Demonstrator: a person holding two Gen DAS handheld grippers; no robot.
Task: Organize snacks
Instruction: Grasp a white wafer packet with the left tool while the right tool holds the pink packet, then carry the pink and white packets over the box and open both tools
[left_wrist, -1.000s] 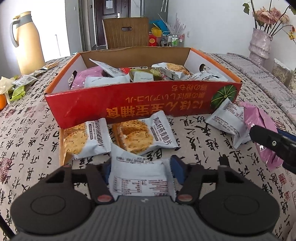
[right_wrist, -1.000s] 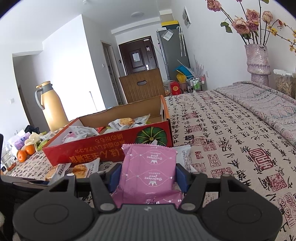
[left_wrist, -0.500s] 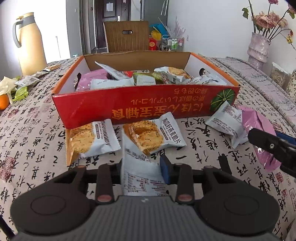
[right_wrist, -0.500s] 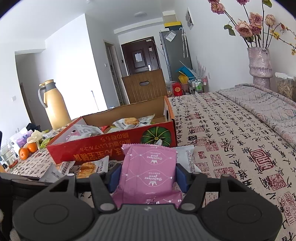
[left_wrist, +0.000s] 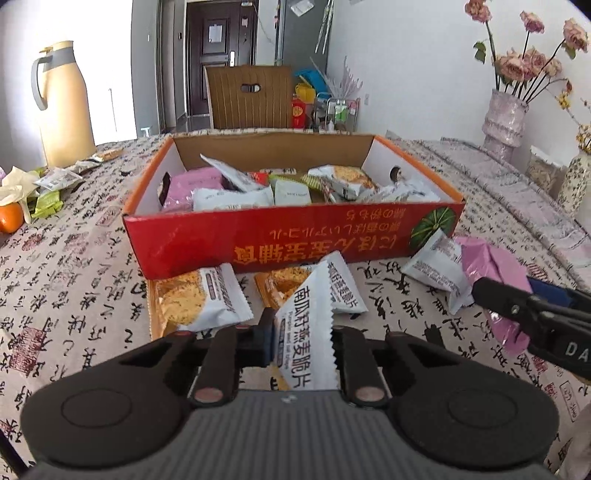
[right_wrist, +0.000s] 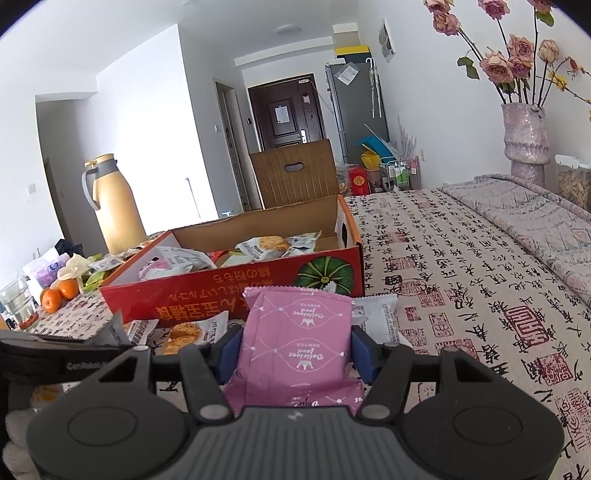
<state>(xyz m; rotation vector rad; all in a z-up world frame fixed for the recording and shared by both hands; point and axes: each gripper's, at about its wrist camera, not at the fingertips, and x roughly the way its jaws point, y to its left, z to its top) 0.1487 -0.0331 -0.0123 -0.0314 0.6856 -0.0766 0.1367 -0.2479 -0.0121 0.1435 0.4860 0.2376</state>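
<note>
A red cardboard box (left_wrist: 295, 236) holding several snack packets stands mid-table; it also shows in the right wrist view (right_wrist: 229, 291). My left gripper (left_wrist: 301, 341) is shut on a white oat-crisp packet (left_wrist: 308, 332), lifted and turned on edge in front of the box. My right gripper (right_wrist: 295, 354) is shut on a pink snack packet (right_wrist: 295, 350), held near the box's right front corner; it also shows at the right of the left wrist view (left_wrist: 491, 273). Two white cracker packets (left_wrist: 199, 299) lie before the box. Another white packet (left_wrist: 436, 269) lies by the pink one.
A yellow thermos jug (left_wrist: 64, 107) stands at the far left, with oranges (right_wrist: 55, 295) and loose wrappers (left_wrist: 48, 192) near it. A flower vase (right_wrist: 524, 140) stands at the far right. A wooden chair (left_wrist: 247, 96) is behind the table. A patterned cloth (right_wrist: 480, 295) covers the table.
My left gripper closed further on the white packet and lifted it, and the packet turned on edge. The right gripper rose slightly with the pink packet.
</note>
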